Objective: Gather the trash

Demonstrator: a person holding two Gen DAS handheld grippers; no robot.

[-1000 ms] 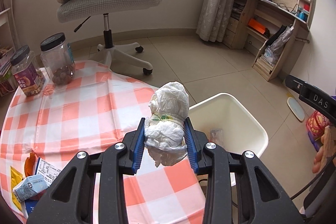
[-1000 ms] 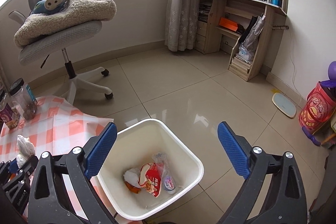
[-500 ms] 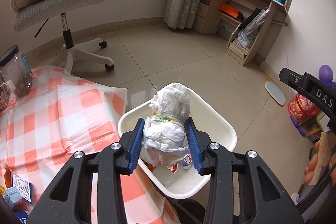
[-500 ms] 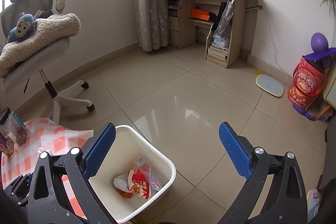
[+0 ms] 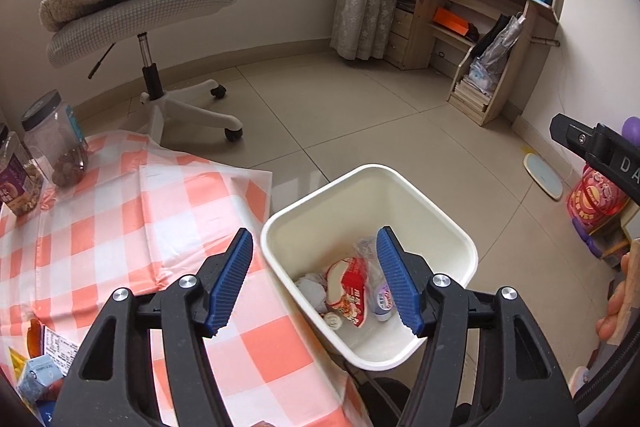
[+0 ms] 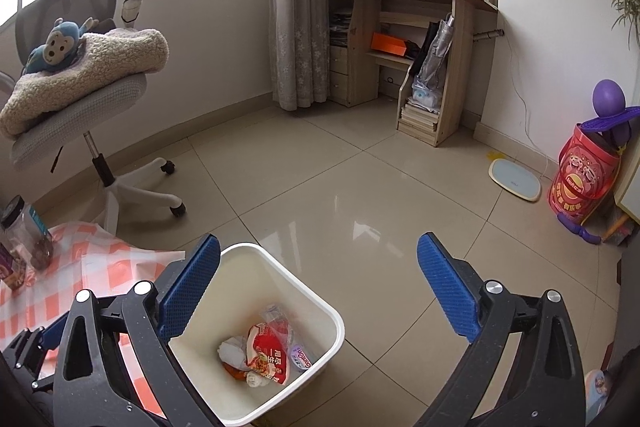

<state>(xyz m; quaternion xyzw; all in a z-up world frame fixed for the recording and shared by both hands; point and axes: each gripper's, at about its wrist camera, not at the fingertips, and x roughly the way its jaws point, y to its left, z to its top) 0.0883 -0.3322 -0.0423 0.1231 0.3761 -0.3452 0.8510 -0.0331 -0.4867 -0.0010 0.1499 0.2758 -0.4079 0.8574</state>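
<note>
My left gripper (image 5: 316,283) is open and empty, held above the white trash bin (image 5: 448,215) beside the table. The crumpled white tissue wad (image 5: 312,287) lies in the bin beside a red snack wrapper (image 5: 354,297) and a small tube (image 5: 382,297). My right gripper (image 6: 320,291) is open and empty, above the far side of the same bin (image 6: 320,307), where the tissue wad (image 6: 232,351) and red wrapper (image 6: 268,355) also show. More trash, a small blue carton (image 5: 38,379) and a receipt (image 5: 58,349), lies at the table's near left corner.
The table has an orange-and-white checked cloth (image 5: 120,227). Two jars (image 5: 56,143) stand at its far left. An office chair (image 5: 152,7) with a blanket and a monkey toy stands behind. A wooden desk (image 5: 492,27), a scale (image 5: 544,179) and a red toy bucket (image 6: 584,179) stand to the right.
My left gripper carried the tissue wad from over the table to over the bin, then opened; the wad now lies in the bin. The right gripper stayed open.
</note>
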